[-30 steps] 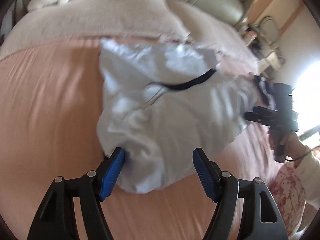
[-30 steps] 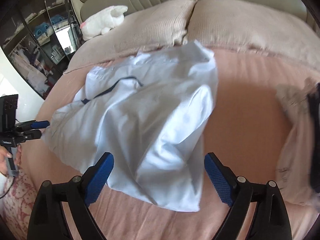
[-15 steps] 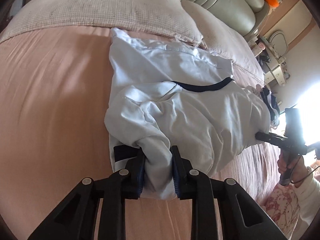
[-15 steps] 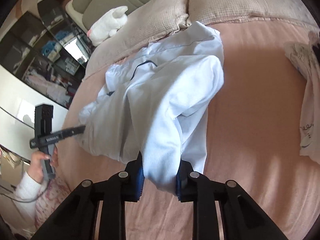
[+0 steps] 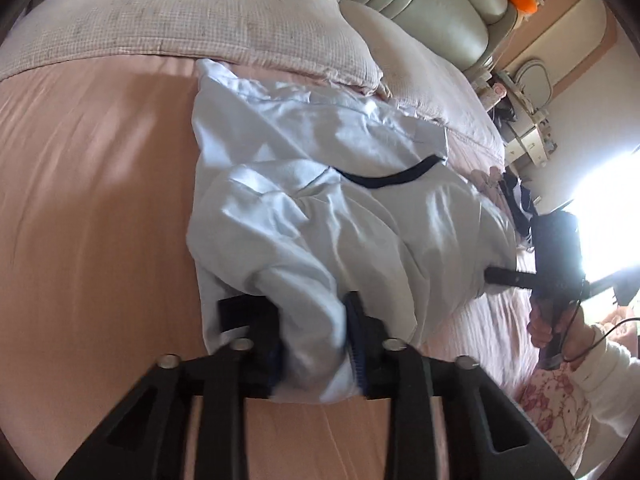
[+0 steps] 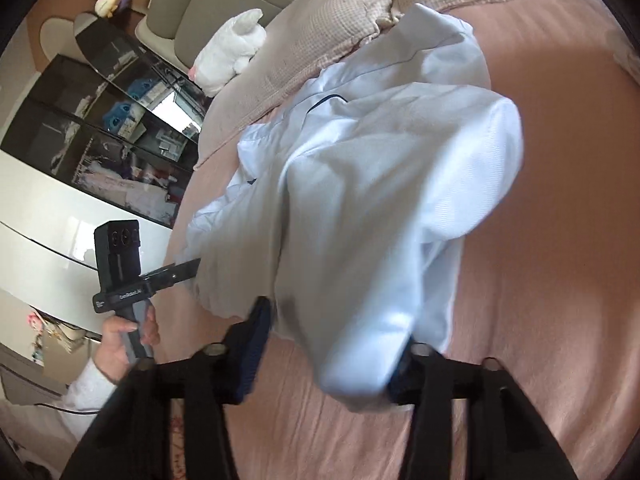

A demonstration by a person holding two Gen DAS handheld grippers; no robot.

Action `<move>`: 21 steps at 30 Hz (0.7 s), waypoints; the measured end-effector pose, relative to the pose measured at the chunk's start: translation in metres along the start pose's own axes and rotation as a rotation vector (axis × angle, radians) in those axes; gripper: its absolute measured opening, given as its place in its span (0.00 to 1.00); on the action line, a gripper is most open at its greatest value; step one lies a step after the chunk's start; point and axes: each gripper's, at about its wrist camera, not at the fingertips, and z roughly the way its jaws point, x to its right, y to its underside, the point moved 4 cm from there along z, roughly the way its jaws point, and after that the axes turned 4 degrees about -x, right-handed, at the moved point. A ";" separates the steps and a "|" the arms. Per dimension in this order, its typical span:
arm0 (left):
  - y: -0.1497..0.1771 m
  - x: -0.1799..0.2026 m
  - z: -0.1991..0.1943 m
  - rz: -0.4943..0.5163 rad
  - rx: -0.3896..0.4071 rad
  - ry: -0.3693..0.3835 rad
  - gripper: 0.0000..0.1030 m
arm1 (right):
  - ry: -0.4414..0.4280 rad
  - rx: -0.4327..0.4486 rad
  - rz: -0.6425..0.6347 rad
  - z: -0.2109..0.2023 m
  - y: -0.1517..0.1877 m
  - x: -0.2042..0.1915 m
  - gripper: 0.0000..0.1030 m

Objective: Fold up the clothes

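A pale blue shirt point(image 5: 328, 216) with a dark navy collar trim point(image 5: 384, 178) lay crumpled across the middle of the left wrist frame, on a bed with a pink sheet point(image 5: 88, 208), its top edge just below the beige pillows point(image 5: 192, 12). At the lower centre of that frame the left hand-held gripper point(image 5: 314, 344) pinched a bunched fold of the shirt's near edge, its jaws closing on the cloth pressed between the blue pads. At the right edge, the right hand-held gripper point(image 5: 496, 276) met the shirt's far side, gripped by a hand point(image 5: 554, 326) in a white sleeve.

In the right wrist frame the shirt point(image 6: 372, 184) filled the centre, and the right hand-held gripper point(image 6: 332, 356) clamped a thick roll of its fabric at the lower centre. At the lower left, the left hand-held gripper point(image 6: 188, 270) touched the shirt's edge. A white plush toy point(image 6: 232, 54) sat on the pillows at the upper left.
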 end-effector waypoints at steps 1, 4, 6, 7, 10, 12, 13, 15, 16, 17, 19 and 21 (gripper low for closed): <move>-0.001 0.002 -0.003 -0.002 0.006 0.028 0.16 | 0.002 -0.019 0.010 -0.002 0.006 0.002 0.19; -0.009 0.005 -0.009 0.009 -0.013 0.079 0.15 | 0.013 -0.053 0.016 -0.009 0.015 0.003 0.16; -0.010 0.007 -0.011 0.036 -0.052 0.058 0.15 | 0.001 -0.050 -0.002 -0.014 0.013 -0.005 0.16; -0.009 0.008 -0.013 0.041 -0.072 0.046 0.15 | 0.004 -0.049 -0.019 -0.017 0.012 -0.011 0.16; -0.005 0.008 -0.019 0.056 -0.137 0.009 0.15 | 0.078 -0.110 -0.091 -0.022 0.015 -0.024 0.16; 0.005 0.006 -0.019 0.072 -0.195 -0.026 0.15 | 0.177 -0.189 -0.101 -0.020 0.026 -0.013 0.15; 0.011 0.005 -0.017 0.090 -0.227 -0.053 0.15 | 0.241 -0.219 -0.107 -0.018 0.032 -0.006 0.15; 0.025 0.000 -0.004 0.136 -0.309 -0.131 0.19 | 0.314 -0.242 -0.122 -0.012 0.040 0.002 0.16; 0.030 -0.002 0.001 0.147 -0.336 -0.156 0.24 | 0.316 -0.237 -0.116 -0.011 0.042 0.004 0.17; 0.032 -0.004 0.000 0.144 -0.334 -0.162 0.27 | 0.315 -0.231 -0.106 -0.012 0.043 0.005 0.21; 0.032 -0.005 -0.013 0.139 -0.297 -0.182 0.36 | 0.303 -0.225 -0.083 -0.019 0.044 0.004 0.40; 0.026 0.000 -0.041 0.173 -0.196 -0.234 0.44 | 0.348 -0.171 -0.083 -0.039 0.042 0.001 0.55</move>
